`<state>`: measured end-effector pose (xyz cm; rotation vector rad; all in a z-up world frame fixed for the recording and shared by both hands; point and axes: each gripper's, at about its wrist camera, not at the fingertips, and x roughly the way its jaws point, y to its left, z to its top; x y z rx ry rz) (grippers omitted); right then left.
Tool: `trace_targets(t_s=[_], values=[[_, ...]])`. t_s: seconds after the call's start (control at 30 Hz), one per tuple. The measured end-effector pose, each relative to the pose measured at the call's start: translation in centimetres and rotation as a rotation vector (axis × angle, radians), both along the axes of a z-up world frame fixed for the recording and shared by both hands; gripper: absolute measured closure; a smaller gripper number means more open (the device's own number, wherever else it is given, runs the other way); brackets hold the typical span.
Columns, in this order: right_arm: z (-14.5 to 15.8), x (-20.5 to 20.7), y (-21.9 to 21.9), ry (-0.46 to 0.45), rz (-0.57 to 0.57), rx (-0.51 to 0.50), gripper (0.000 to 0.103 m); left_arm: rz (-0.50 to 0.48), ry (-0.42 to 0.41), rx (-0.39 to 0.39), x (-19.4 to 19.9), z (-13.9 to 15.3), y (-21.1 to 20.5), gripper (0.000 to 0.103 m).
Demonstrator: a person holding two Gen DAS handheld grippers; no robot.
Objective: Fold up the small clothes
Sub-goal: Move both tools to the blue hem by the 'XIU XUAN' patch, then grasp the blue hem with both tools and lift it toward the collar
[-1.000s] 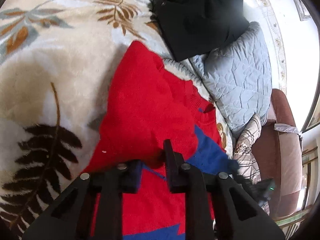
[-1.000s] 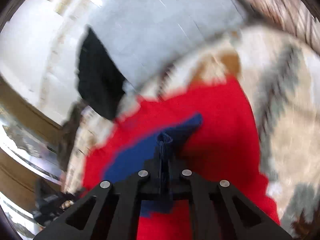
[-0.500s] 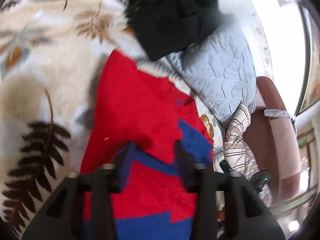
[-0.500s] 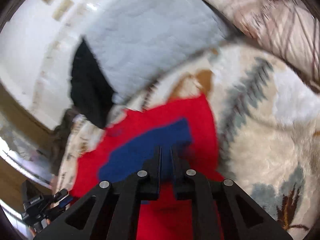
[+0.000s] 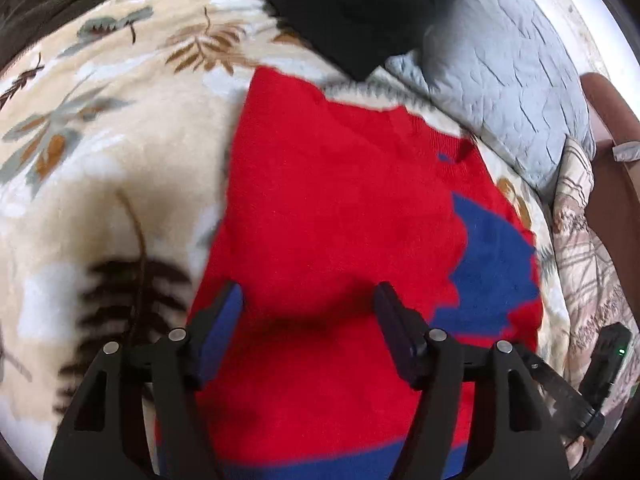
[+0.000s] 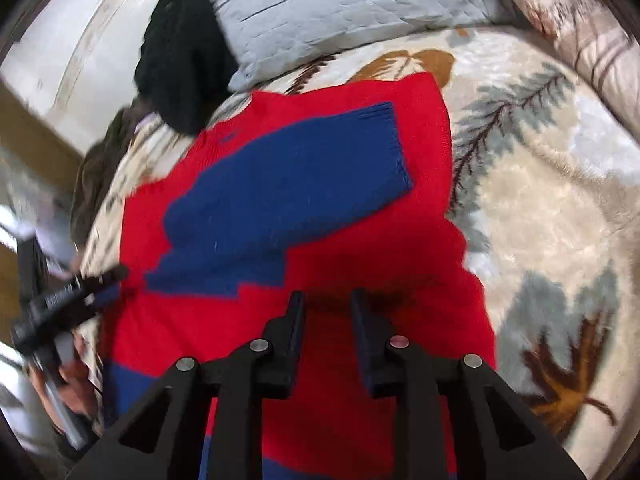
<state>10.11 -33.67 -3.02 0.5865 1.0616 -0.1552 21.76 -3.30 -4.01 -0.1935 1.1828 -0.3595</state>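
Note:
A small red sweater [image 5: 340, 208] with blue sleeves lies flat on a leaf-patterned blanket [image 5: 100, 152]. It also shows in the right wrist view [image 6: 360, 248], with one blue sleeve [image 6: 288, 184] folded across its body. The blue sleeve shows at the right in the left wrist view [image 5: 492, 264]. My left gripper [image 5: 310, 304] is open wide and empty above the sweater's lower part. My right gripper [image 6: 326, 304] is open and empty above the red body, just below the folded sleeve. The other gripper [image 6: 60, 300] shows at the left edge of the right wrist view.
A black garment [image 5: 360, 12] lies beyond the sweater's collar. A grey quilted pillow [image 5: 500, 80] lies at the far right, also in the right wrist view [image 6: 340, 4]. A striped pillow [image 5: 580, 248] and a brown chair [image 5: 616, 184] stand at the bed's edge.
My right gripper let go of the blue sleeve, which now lies folded across the sweater, and drew back. My left gripper opened wider and also pulled back.

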Motion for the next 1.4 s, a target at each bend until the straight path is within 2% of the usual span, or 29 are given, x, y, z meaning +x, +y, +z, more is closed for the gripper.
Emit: trace_targets(t_s=[0.03, 0.13, 0.2, 0.33, 0.4, 0.5, 0.63, 0.73, 0.87, 0.93, 0.97, 1.0, 1.03, 1.07, 1.1, 1.13, 1.2, 1.23, 1.3, 1.33, 1.4], values=[[0.3, -0.4, 0.2, 0.029, -0.003, 0.008, 0.077, -0.001, 0.020, -0.035, -0.6, 0.5, 0.6, 0.036], [2.5, -2.7, 0.6, -0.003, 0.006, 0.019, 0.074, -0.050, 0.115, -0.113, -2.7, 1.7, 2.6, 0.036], [4.3, -5.0, 0.9, -0.030, 0.026, 0.013, 0.070, -0.055, 0.131, -0.098, -4.2, 2.7, 4.8, 0.036], [5.7, -10.3, 0.9, -0.051, 0.046, 0.007, 0.056, -0.063, 0.158, -0.054, -8.4, 3.7, 9.1, 0.036], [5.5, -13.6, 0.6, -0.045, 0.055, 0.007, 0.054, -0.080, 0.190, -0.042, -11.0, 3.0, 10.2, 0.036], [4.7, -16.9, 0.6, -0.028, 0.045, 0.023, 0.053, -0.108, 0.249, -0.067, -13.7, 1.6, 10.6, 0.036], [2.6, -21.0, 1.0, -0.023, 0.023, 0.127, 0.052, -0.139, 0.289, -0.102, -17.2, -0.4, 10.8, 0.036], [1.1, -21.9, 1.9, -0.015, 0.041, 0.171, 0.050, -0.149, 0.323, -0.126, -18.5, -1.5, 10.6, 0.036], [-0.1, -21.8, 2.9, 0.010, 0.063, 0.167, 0.049, -0.155, 0.341, -0.108, -19.9, -2.4, 10.2, 0.036], [-0.4, -21.9, 3.2, 0.009, 0.075, 0.180, 0.050, -0.165, 0.342, -0.102, -20.3, -2.7, 9.9, 0.032], [-0.6, -22.0, 3.4, 0.012, 0.085, 0.171, 0.052, -0.166, 0.341, -0.099, -20.5, -2.8, 9.7, 0.032], [-0.6, -21.9, 3.6, 0.015, 0.095, 0.151, 0.062, -0.163, 0.334, -0.094, -20.5, -2.8, 9.6, 0.032], [-0.4, -21.8, 3.9, 0.020, 0.111, 0.107, 0.092, -0.155, 0.328, -0.093, -20.6, -2.8, 9.6, 0.034], [-0.1, -21.9, 4.0, 0.024, 0.122, 0.075, 0.098, -0.149, 0.324, -0.090, -20.6, -2.7, 9.5, 0.034], [0.3, -22.2, 3.9, 0.015, 0.130, 0.063, 0.098, -0.142, 0.316, -0.083, -20.6, -2.6, 9.6, 0.042], [0.8, -22.7, 3.8, -0.006, 0.131, 0.065, 0.098, -0.138, 0.309, -0.079, -20.6, -2.6, 9.9, 0.054], [2.3, -24.6, 3.1, -0.036, 0.121, 0.041, 0.099, -0.135, 0.305, -0.071, -20.5, -2.7, 10.5, 0.066], [2.6, -25.3, 2.7, -0.022, 0.113, 0.005, 0.099, -0.127, 0.315, -0.076, -20.4, -2.9, 10.9, 0.070], [2.4, -26.0, 2.1, 0.026, 0.078, -0.059, 0.102, -0.114, 0.338, -0.106, -20.3, -3.2, 11.4, 0.071], [2.5, -26.4, 1.8, 0.045, 0.050, -0.092, 0.096, -0.112, 0.343, -0.117, -20.2, -3.3, 11.6, 0.071], [3.0, -27.0, 1.6, 0.004, 0.040, -0.057, 0.095, -0.119, 0.339, -0.124, -20.3, -3.1, 11.5, 0.070]])
